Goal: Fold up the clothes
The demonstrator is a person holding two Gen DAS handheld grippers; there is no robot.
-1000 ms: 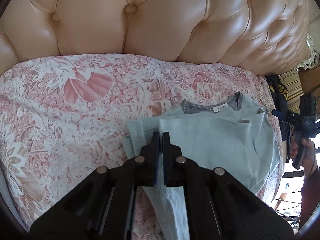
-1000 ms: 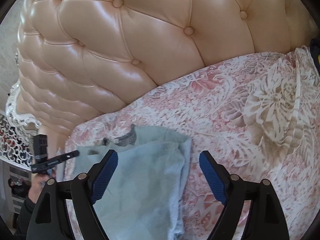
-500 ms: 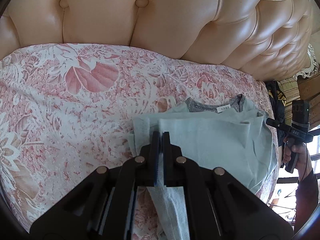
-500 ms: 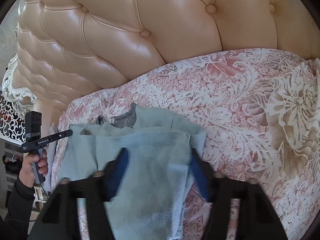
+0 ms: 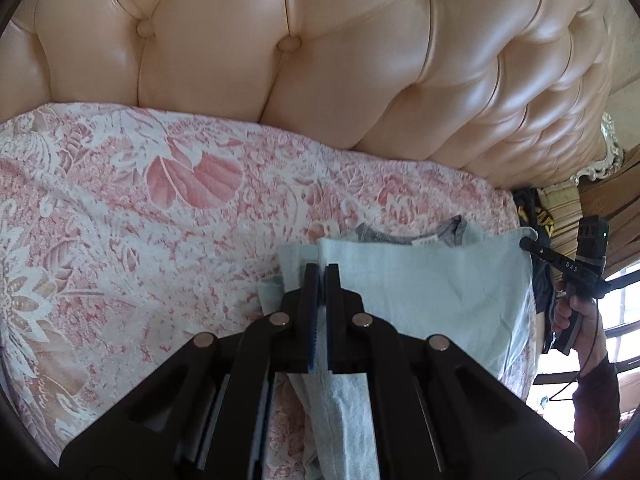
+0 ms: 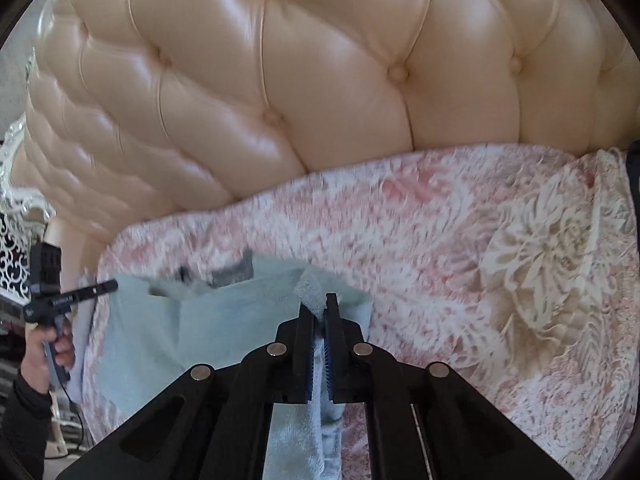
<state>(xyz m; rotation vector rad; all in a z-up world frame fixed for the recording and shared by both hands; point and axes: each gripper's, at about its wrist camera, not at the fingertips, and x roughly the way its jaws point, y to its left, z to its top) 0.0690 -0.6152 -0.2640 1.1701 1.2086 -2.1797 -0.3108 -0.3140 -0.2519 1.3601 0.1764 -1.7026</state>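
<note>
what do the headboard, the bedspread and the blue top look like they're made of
Headboard: glossy peach leather or vinyl, button-tufted, bright highlights.
Bedspread: matte woven cloth, apparently jacquard, with a pink-and-white floral pattern.
Top: soft, matte, pale blue knit, looking slightly fuzzy; it creases limply.

Pretty clearly a bedroom in someone's home. There's a big tufted headboard [image 5: 320, 80] in shiny peach leather with buttons, filling the whole 12 o'clock side in both views. Below it the bed is covered with a pink and white floral bedspread [image 5: 140, 240]. Out at 3 o'clock in the left wrist view you can spot an ornate silver carved frame edge [image 5: 600, 164] and a bright window [image 5: 628, 300]. Fancy home decor, not a lab or shop.
</note>
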